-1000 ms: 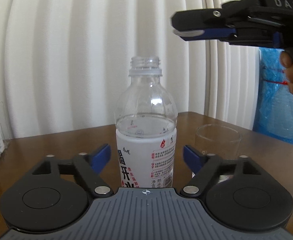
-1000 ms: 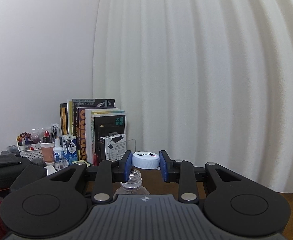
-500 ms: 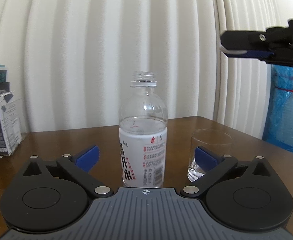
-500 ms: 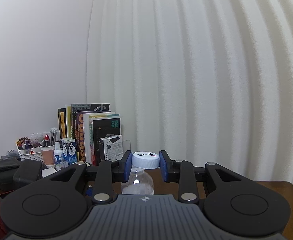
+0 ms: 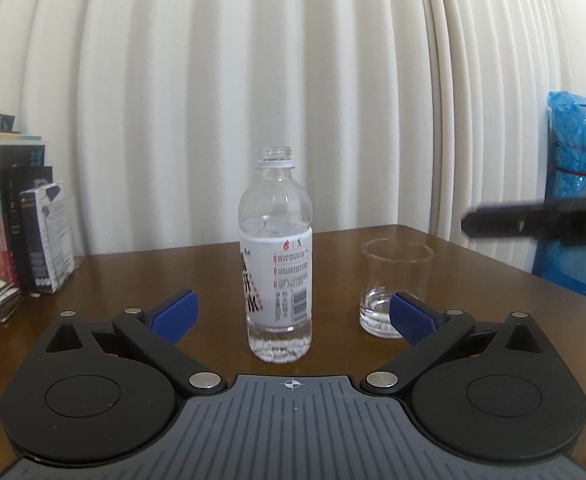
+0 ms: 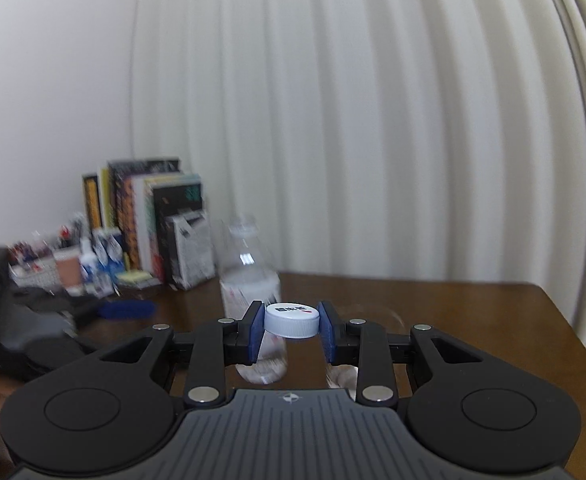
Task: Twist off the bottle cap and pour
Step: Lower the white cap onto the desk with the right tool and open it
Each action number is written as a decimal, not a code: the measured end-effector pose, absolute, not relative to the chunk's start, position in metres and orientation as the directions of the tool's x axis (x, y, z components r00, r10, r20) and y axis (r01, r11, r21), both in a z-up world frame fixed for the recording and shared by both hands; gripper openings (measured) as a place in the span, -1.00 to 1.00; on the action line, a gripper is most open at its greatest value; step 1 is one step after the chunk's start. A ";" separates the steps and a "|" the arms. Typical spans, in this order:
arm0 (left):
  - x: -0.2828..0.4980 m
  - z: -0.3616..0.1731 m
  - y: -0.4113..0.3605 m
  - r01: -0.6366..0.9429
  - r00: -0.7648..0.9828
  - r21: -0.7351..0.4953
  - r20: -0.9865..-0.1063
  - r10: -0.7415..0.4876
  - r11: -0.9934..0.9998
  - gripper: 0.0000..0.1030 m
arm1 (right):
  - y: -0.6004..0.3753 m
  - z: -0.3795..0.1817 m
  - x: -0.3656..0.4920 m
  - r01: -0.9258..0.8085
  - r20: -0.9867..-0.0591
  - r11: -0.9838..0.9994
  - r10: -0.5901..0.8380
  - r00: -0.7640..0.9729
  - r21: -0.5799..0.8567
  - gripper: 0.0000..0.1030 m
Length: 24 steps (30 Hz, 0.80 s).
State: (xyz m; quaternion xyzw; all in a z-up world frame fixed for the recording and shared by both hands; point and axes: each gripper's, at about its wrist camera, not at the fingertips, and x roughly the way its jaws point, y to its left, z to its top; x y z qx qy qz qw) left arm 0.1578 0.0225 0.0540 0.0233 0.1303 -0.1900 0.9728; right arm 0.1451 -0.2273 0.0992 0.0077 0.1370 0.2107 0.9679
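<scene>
An uncapped clear water bottle (image 5: 276, 264) with a white label stands upright on the brown table (image 5: 173, 272); it also shows blurred in the right wrist view (image 6: 249, 276). A clear glass (image 5: 395, 286) stands to its right. My left gripper (image 5: 291, 316) is open wide, a little in front of the bottle, touching nothing. My right gripper (image 6: 292, 330) is shut on the white bottle cap (image 6: 292, 320) and holds it in the air, above the table. The right gripper shows as a dark blurred bar at the right of the left wrist view (image 5: 533, 222).
Books and boxes (image 5: 17, 220) stand at the table's back left, with a pen basket and small bottles (image 6: 73, 264) beside them. A blue plastic-wrapped bundle (image 5: 581, 200) stands off the table's right. A white curtain hangs behind.
My left gripper has let go of the bottle, opened wide and pulled back. My right gripper has carried the cap away from the bottle mouth, to the right and lower.
</scene>
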 end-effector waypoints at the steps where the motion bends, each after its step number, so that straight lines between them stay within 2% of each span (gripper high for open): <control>1: 0.156 0.054 0.024 0.374 0.894 -0.007 -0.263 -0.362 0.928 1.00 | -0.227 0.094 0.145 -0.395 -0.279 0.915 0.400 0.873 0.077 -0.38; 14: 0.119 0.062 0.022 0.388 0.893 -0.007 -0.246 -0.378 0.922 1.00 | -0.222 0.047 0.151 -0.289 -0.472 0.957 0.251 0.845 -0.009 -0.38; 24: 0.115 0.063 0.021 0.402 0.887 -0.014 -0.243 -0.393 0.915 1.00 | -0.219 0.040 0.172 -0.261 -0.557 0.964 0.191 0.808 -0.047 -0.38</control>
